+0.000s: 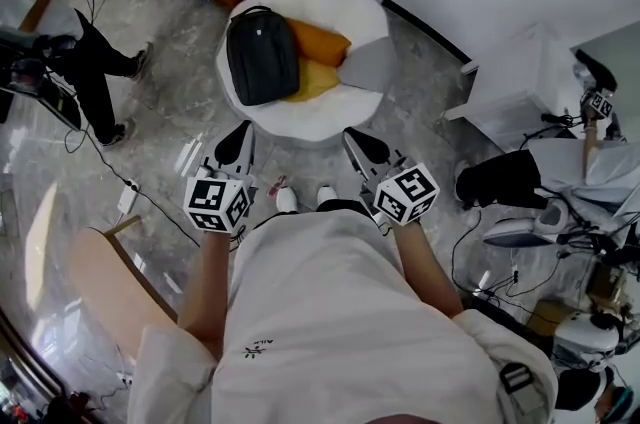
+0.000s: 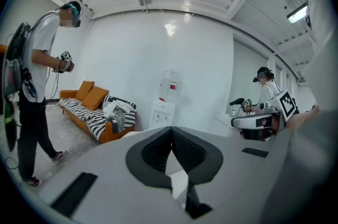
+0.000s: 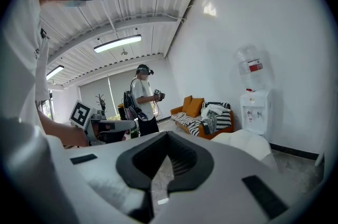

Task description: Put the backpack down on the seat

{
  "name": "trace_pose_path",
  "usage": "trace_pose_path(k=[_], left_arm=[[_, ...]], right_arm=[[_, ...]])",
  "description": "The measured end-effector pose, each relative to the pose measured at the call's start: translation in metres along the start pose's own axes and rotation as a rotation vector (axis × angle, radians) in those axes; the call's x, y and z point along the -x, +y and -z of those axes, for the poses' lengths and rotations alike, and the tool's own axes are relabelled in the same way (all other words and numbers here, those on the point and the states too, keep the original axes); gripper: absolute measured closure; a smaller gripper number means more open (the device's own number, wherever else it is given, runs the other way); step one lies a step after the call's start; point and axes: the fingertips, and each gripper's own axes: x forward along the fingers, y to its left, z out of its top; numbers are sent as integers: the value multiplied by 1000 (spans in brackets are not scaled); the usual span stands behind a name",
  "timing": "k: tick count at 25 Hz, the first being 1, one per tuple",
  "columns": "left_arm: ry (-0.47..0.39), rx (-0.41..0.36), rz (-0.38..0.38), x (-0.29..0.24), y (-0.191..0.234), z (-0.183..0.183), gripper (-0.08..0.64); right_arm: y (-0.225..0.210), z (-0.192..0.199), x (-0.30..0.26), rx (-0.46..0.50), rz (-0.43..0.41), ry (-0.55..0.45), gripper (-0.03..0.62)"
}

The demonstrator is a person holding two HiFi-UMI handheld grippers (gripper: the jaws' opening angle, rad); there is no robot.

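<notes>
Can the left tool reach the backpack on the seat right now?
Probably yes: the backpack lies on the seat just ahead of the left tool, with only bare floor between; its jaws are shut.

black backpack (image 1: 262, 54) on white seat (image 1: 300, 119), orange cushions (image 1: 320, 43) beside it

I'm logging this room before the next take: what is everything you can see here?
backpack: one, black, lying on the seat
seat: one, white, round, on the floor ahead of the person
orange cushion: one, orange, on the seat beside the backpack
yellow cushion: one, yellow, on the seat, partly under the backpack
sofa: one, orange with a striped cover, beyond the seat
water dispenser: one, white, against the wall
other people: two, one standing left of the sofa, one at the far right
left claw: one, black, shut and empty, short of the seat
right claw: one, black, shut and empty, short of the seat
</notes>
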Motion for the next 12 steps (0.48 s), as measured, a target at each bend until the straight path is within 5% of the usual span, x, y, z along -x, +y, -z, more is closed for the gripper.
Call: trace_pose_path(k=[12], left_arm=[[5,58,-81,-12,-23,13,543]], right_arm=[[-26,5,15,47,-72,45,569]])
